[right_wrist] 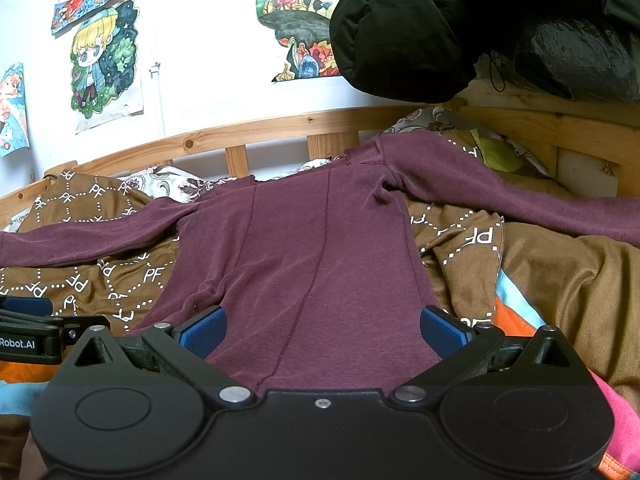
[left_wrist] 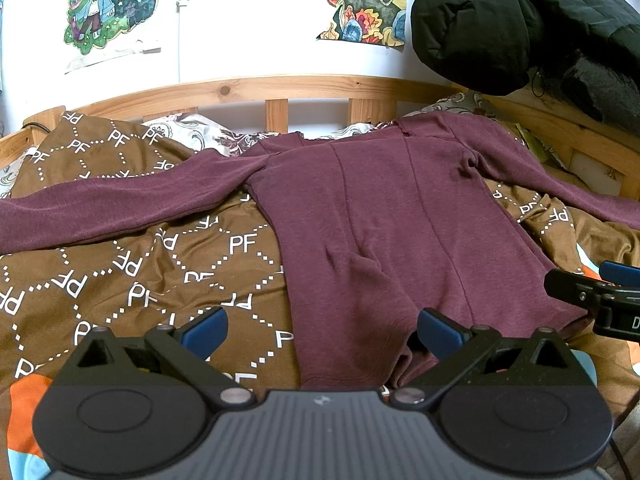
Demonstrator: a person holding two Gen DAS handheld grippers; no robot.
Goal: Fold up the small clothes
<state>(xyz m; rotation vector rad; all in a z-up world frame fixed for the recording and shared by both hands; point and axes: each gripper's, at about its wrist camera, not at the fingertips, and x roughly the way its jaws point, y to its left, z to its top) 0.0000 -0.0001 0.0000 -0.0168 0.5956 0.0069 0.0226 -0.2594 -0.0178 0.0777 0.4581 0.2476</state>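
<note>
I see the bed (left_wrist: 248, 88), with its wooden slatted rail against a white wall, filling both views. A brown blanket (left_wrist: 168, 264) printed with white "PF" lettering and dotted diamonds covers the mattress; it is rumpled on the right side.

The maroon long-sleeved shirt (left_wrist: 380, 216) lies spread flat on the blanket, hem toward me, neckline toward the rail. Both sleeves extend outward: one runs left across the blanket to the frame edge, the other runs right. Two vertical seams run down the body panel. A small crease sits near the right armpit.

A black padded jacket (left_wrist: 520, 24) rests bunched at the upper right, on the far corner of the bed frame. Colored drawings (left_wrist: 108, 4) are taped to the wall above the rail.

The left claw (left_wrist: 322, 334) is spread wide, holding nothing. Its left blue pad hangs over the blanket and its right pad over the shirt's lower hem; the shirt's left hem corner lies between them.

The right claw (right_wrist: 323, 332) is likewise spread wide and empty. Both blue pads sit over the shirt near its hem, with the right seam running between them. It sits just beside the left claw, apart from it.
</note>
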